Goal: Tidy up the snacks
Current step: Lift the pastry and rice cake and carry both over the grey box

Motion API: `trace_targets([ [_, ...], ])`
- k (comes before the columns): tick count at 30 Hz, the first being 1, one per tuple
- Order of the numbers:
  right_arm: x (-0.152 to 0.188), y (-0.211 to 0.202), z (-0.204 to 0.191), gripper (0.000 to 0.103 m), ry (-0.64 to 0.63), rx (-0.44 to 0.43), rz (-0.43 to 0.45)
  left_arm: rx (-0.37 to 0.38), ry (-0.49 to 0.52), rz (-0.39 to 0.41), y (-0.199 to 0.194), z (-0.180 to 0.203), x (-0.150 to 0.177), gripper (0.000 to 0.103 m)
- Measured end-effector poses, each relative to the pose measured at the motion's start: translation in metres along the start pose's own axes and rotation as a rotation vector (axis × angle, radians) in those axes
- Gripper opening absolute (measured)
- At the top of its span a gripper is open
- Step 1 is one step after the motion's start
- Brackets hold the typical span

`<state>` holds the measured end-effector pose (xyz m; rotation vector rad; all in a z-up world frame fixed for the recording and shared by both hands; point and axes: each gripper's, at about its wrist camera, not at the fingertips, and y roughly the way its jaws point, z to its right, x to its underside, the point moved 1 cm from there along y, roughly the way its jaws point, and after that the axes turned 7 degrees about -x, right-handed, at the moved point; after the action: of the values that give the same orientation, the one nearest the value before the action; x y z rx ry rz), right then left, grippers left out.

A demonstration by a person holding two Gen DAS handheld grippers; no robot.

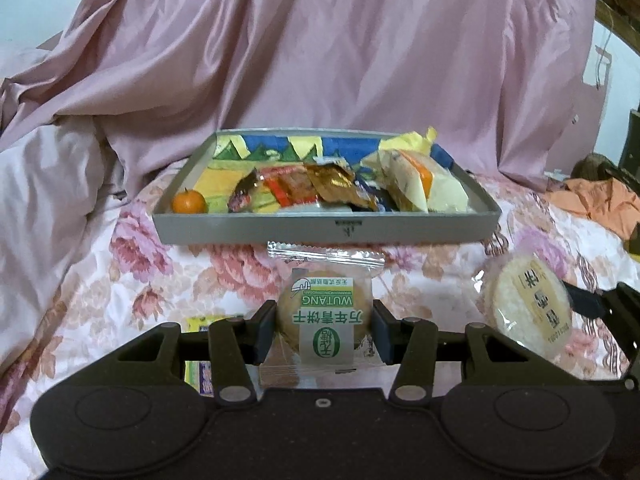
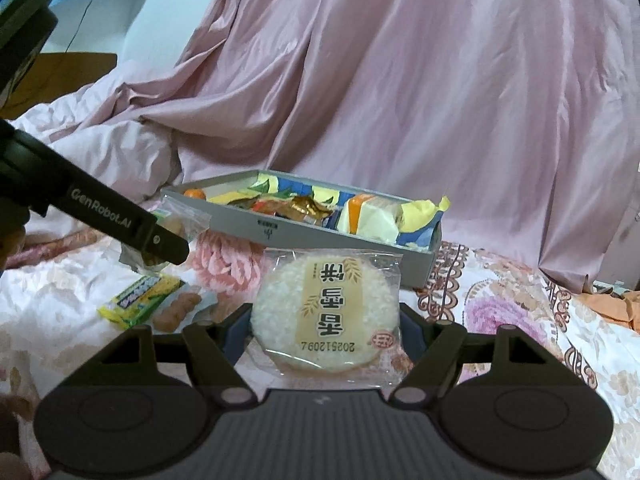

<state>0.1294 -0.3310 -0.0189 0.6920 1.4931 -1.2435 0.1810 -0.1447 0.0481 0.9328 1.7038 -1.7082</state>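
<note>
Two hand-held tools work over a bed spread with a white quilt (image 1: 100, 280) printed in pink flowers. The left tool (image 1: 324, 330) is clamped on a round biscuit in a clear wrapper with green lettering (image 1: 326, 312), its fingers pressing the packet from both sides. The right tool (image 2: 324, 320) grips a pale round rice cracker in a clear wrapper (image 2: 326, 312) the same way — held just in front of a shallow grey tray (image 1: 320, 230) that rests on the quilt.

Inside the tray lie a small orange fruit (image 1: 189, 201) at its left end, a jumble of red, gold and dark snack packets (image 1: 316, 188) in the middle, and a cream and orange packet (image 1: 424, 186) at its right end. Near the left tool, on the quilt, sits a yellow and green snack packet (image 2: 140, 300).

Behind the bed hangs a large, creased pink satin sheet (image 1: 340, 48) — it fills most of the background. Orange cloth (image 1: 596, 200) lies crumpled at the right edge of the bed.
</note>
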Motion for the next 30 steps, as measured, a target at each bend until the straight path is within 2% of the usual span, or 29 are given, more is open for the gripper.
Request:
trace_targets([
  [9,-0.014,0.009,0.007,0.078,0.01,0.002,0.044,-0.009,-0.023,0.044,0.013,-0.01,-0.031,0.051],
  [16,-0.042,0.028,0.014,0.078,0.002,0.01,0.107,-0.022,-0.032,0.073,0.033,-0.022,-0.057,0.051],
  [30,-0.089,0.111,0.013,0.078,0.029,-0.02,0.151,-0.042,-0.076,0.083,0.085,-0.056,-0.092,0.051],
])
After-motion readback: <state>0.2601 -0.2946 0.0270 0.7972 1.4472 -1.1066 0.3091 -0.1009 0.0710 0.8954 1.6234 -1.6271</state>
